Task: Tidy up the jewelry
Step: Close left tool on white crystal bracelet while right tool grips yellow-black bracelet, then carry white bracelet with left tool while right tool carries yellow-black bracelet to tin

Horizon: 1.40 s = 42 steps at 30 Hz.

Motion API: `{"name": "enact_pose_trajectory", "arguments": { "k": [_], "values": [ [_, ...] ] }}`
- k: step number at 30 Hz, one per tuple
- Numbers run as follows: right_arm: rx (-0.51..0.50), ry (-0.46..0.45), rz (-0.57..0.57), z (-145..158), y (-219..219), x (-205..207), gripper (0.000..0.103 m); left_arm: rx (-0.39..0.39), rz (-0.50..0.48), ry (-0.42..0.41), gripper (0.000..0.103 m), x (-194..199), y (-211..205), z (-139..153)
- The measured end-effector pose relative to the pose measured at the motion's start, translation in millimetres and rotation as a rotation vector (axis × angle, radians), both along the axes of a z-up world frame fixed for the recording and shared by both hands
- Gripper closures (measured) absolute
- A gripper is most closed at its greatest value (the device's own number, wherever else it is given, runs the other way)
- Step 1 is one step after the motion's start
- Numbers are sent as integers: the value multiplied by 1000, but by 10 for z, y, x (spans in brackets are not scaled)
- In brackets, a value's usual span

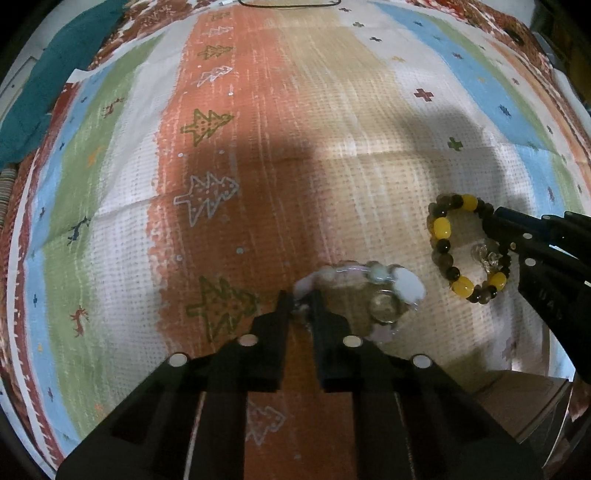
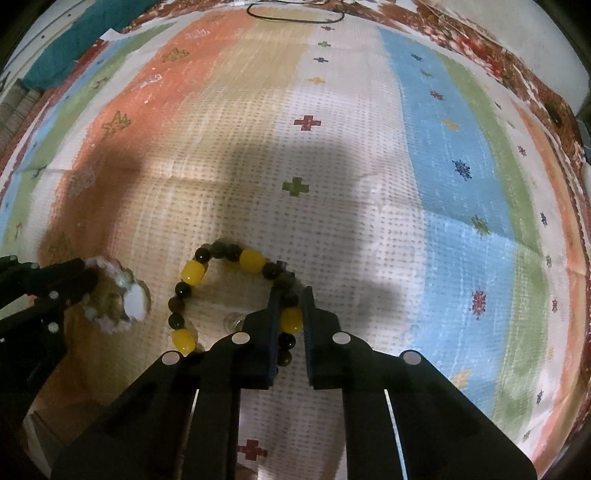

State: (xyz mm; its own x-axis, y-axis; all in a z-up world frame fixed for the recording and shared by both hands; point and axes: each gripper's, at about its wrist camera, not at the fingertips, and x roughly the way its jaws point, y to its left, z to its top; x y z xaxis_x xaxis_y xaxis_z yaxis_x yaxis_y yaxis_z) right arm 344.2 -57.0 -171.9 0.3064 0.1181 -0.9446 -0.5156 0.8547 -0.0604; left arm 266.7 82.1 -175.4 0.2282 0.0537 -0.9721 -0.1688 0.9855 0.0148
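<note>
Two bracelets are gripped, one in each gripper, over a striped patterned cloth (image 1: pixel 332 155).

The left gripper (image 1: pixel 302 301) is seen closed on the near edge of a pale bracelet (image 1: pixel 364 282) of pink, white and mint beads, which lies on the cloth where the orange stripe meets the beige one. Just beside it, to the right, a bracelet of yellow and dark beads (image 2: pixel 236 291) is spread on the white stripe; its right side is clamped between the narrowed fingers of the right gripper (image 2: pixel 290 295). A small clear charm (image 1: pixel 485 256) is visible inside that loop. A black cord (image 2: pixel 295 14) is laid at the cloth's far edge.
</note>
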Motion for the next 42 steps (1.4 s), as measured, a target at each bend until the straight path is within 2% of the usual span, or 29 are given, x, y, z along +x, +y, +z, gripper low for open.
{"name": "enact_pose_trajectory", "arguments": {
  "k": [10,19,25,42],
  "values": [
    [9,-6,-10,139,-186,-109,91,14,-11,-15,92,-104,-70,216],
    [82,-44,-11,478,-276,-232,91,-8,-20,-114,92,-337,-184,605],
    [134,-57,2,618,-283,-353,91,-23,-23,-159,92,-300,-237,808],
    [200,-91,-14,882,-470,-574,91,-45,-18,-235,92,-505,-221,1112]
  ]
}}
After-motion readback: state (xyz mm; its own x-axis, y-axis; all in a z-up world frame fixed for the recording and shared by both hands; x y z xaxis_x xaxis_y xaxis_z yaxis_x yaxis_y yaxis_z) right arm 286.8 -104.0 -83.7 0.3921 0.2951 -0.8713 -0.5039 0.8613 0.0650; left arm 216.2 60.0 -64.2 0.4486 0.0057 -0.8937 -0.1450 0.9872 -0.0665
